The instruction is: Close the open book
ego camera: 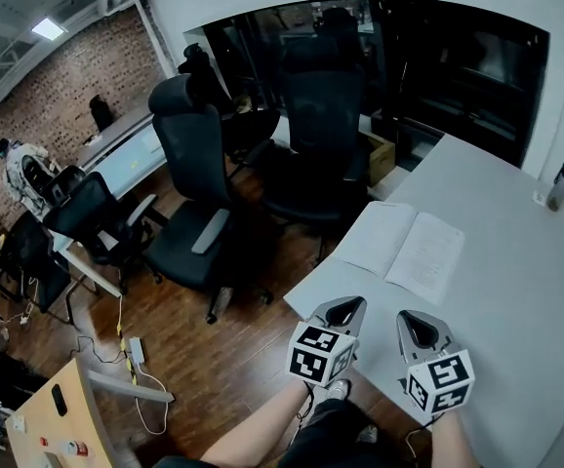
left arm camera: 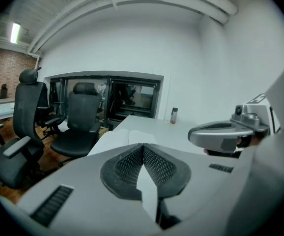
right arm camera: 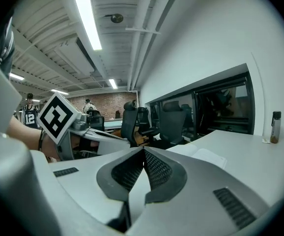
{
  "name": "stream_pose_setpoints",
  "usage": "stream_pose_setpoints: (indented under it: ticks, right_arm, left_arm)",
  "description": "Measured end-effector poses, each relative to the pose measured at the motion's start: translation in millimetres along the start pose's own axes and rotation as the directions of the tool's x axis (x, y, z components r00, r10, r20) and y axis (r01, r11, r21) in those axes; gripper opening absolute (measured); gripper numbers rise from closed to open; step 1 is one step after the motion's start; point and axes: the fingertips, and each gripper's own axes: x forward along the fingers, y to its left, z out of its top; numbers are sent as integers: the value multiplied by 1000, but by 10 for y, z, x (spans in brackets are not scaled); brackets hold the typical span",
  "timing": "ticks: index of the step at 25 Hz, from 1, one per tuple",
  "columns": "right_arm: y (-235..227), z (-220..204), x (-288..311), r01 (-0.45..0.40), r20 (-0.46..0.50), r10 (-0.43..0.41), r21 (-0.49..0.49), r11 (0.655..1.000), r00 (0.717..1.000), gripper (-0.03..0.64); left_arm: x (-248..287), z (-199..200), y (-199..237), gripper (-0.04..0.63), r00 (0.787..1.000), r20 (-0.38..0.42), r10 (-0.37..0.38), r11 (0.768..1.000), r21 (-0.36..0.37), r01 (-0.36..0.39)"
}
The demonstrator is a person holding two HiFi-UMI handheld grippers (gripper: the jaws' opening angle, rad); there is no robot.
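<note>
open book (ego camera: 399, 247) lies flat near the worktop (ego camera: 516, 291) corner, spine running away from the grippers; left gripper (ego camera: 345, 305) sits just short of its left page, right gripper (ego camera: 417, 318) short of its right page, both jaws closed, empty.

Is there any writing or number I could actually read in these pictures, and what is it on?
"12": on the shirt of a person far back, right gripper view.
Open book: print too small to read.
Left marker cube and right marker cube: black-and-white patterns, no words.
</note>
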Motion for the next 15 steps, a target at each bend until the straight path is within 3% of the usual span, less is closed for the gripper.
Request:
stream_pose_setpoints:
  ticks: [7, 15]
  right_arm:
    - [-234, -143, 487, 106, -104, -104, 15, 994, 989, 5]
    - [-387, -145, 988, 217, -173, -207, 37, 976, 963, 5]
  left_arm:
    - [710, -88, 669, 5, 995, -71, -64, 998, 2, 64]
    - [1459, -208, 1445, 5, 983, -173, -62, 998, -10, 61]
